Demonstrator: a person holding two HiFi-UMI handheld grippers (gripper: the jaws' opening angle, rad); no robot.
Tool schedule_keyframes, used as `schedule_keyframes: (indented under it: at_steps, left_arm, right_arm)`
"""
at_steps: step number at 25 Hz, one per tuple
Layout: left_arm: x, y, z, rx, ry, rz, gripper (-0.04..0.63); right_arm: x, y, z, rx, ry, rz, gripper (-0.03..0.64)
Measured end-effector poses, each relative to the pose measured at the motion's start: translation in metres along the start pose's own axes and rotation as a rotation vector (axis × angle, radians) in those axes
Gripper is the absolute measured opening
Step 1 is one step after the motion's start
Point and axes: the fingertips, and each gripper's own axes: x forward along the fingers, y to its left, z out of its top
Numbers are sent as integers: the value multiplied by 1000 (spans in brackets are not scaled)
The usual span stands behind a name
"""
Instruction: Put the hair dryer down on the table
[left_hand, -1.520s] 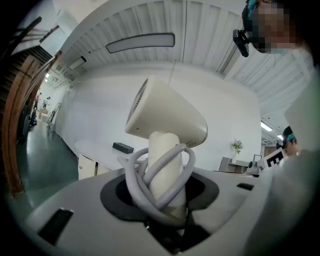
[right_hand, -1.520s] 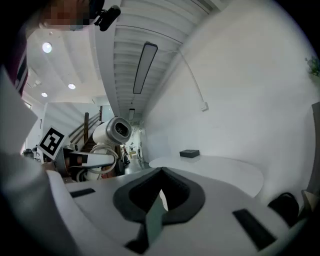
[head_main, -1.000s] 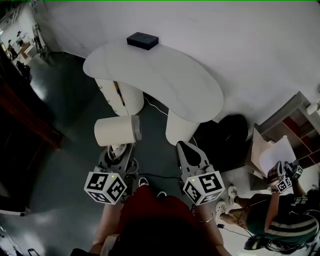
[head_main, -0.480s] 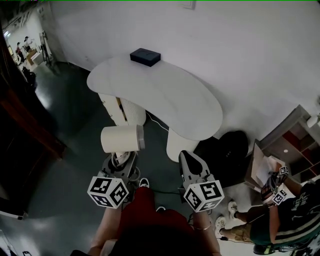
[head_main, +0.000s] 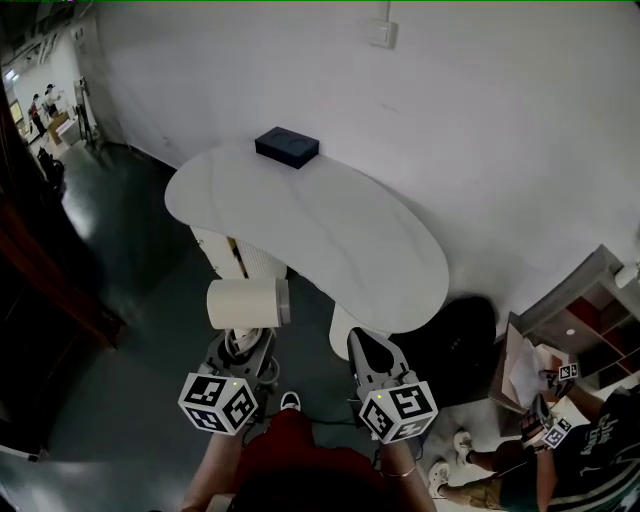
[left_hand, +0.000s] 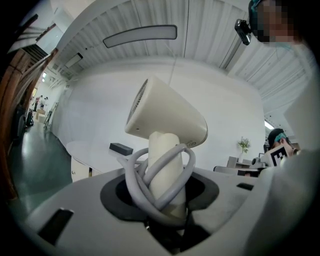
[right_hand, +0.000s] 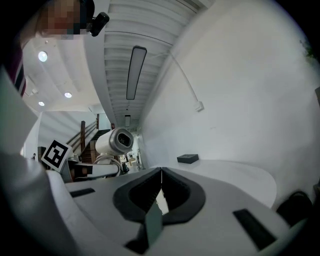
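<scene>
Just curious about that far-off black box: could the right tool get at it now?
Likely not yet: nothing blocks the shut, empty right tool, but the black box sits far across the table.

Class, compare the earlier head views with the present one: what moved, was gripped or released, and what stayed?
Mostly the view lifted: the table and black box sit lower in frame, and a wall switch has appeared. Nothing was taken or let go. The left gripper stays shut on the hair dryer, held short of the table; the right gripper stays shut, empty.
</scene>
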Motion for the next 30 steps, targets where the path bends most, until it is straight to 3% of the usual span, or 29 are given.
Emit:
schedule_keyframes:
  at_steps: [12,25,30]
  left_arm:
    - [90,102,20,-46,37,-20,193]
    - [144,155,10,-73,87,-20,193]
    - [170,169,9,-66,103,-2,193]
  right_arm:
    - [139,-14,9,-10,14,-34,15]
    - [202,-42,2,-11,32,-112,15]
    - [230,-56,7,-14,20,-102,15]
